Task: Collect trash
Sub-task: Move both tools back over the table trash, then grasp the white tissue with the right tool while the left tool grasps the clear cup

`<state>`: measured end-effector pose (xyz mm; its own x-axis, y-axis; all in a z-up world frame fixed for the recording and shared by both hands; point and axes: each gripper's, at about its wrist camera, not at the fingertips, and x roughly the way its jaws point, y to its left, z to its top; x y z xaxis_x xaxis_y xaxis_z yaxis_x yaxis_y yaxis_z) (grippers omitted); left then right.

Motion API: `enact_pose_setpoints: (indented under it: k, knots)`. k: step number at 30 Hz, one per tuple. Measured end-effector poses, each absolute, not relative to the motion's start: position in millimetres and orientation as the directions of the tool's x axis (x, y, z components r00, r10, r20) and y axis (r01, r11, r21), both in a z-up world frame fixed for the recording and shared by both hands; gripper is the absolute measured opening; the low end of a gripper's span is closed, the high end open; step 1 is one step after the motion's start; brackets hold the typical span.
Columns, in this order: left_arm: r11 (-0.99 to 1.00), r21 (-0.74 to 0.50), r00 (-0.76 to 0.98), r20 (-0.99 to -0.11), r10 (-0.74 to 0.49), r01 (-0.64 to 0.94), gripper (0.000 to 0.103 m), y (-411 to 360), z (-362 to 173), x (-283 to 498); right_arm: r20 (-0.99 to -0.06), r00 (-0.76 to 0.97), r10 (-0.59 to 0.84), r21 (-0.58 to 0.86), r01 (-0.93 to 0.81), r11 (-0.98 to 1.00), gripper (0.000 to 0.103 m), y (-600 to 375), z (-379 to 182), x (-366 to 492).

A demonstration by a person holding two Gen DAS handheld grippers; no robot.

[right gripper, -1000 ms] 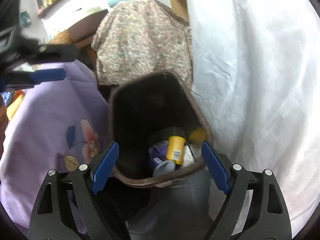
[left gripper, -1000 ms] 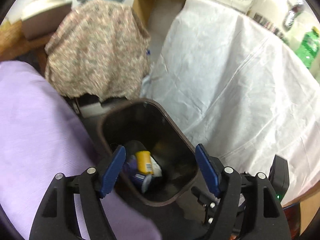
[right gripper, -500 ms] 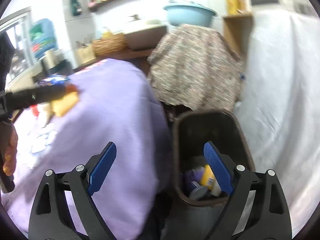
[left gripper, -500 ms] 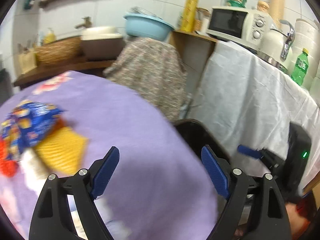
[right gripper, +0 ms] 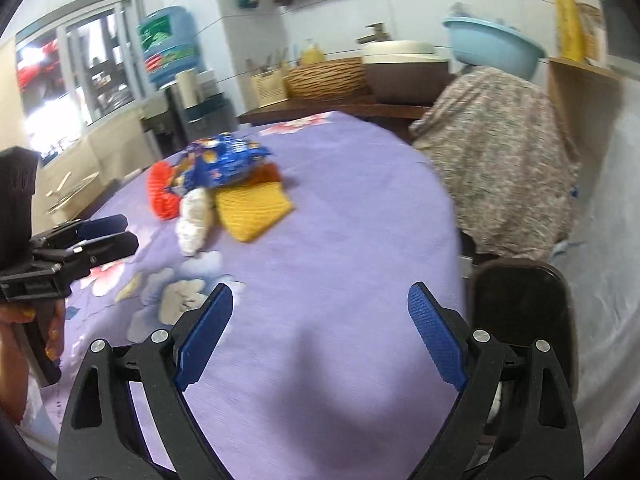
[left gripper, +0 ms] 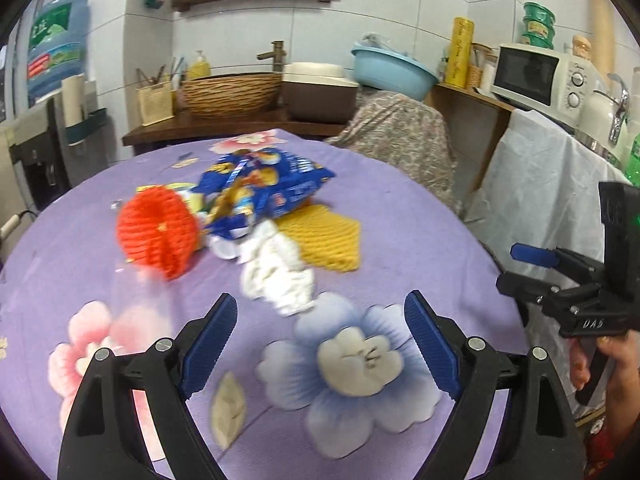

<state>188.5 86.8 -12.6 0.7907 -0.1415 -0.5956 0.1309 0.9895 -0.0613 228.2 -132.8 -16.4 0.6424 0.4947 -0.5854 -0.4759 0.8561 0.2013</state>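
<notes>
Left hand-held gripper (left gripper: 320, 344) wide and empty above table (left gripper: 400, 216), right hand-held gripper (right gripper: 320, 336) wide, empty, bin (right gripper: 524, 304) beside, trash pile (left gripper: 240, 216) ahead

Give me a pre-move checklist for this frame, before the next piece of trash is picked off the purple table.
1. Left gripper open and holding nothing: ok.
2. Right gripper open and holding nothing: ok.
3. Trash left on the table: ok, white crumpled tissue, yellow foam net, red foam net and blue snack bag lie bunched together.
4. Nearest piece ahead of the left gripper: ok, the tissue, with bare purple tablecloth between them.
5. Trash bin in reach: ok, at the table edge beside the right gripper.
6. Room left in the bin: cannot tell, its inside is dark here.
</notes>
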Motion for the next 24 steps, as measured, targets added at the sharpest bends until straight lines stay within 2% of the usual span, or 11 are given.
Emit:
enact_pose_setpoints:
  k: [13,21,22,24]
  knots:
    - [0.998,-0.032,0.795,-0.607,0.017,-0.046,0.084,164,-27,169,-0.646,0.539,0.54,0.135,-0.615,0.777,0.088,-42,-9,244]
    - [0.995,-0.053,0.764,-0.645,0.026,-0.079,0.084,183,-38,170,-0.674,0.479,0.563,0.095,-0.699,0.708,0.088,20,-8,254]
    - [0.995,-0.059,0.762,-0.647,0.021,-0.078,0.084,184,-39,171,-0.68,0.478,0.556,0.086,-0.7,0.709,0.088,26,-10,257]
    - [0.994,-0.065,0.759,-0.651,0.02,-0.083,0.084,186,-39,171,-0.699,0.47,0.539,0.069,-0.706,0.705,0.078,40,-14,265]
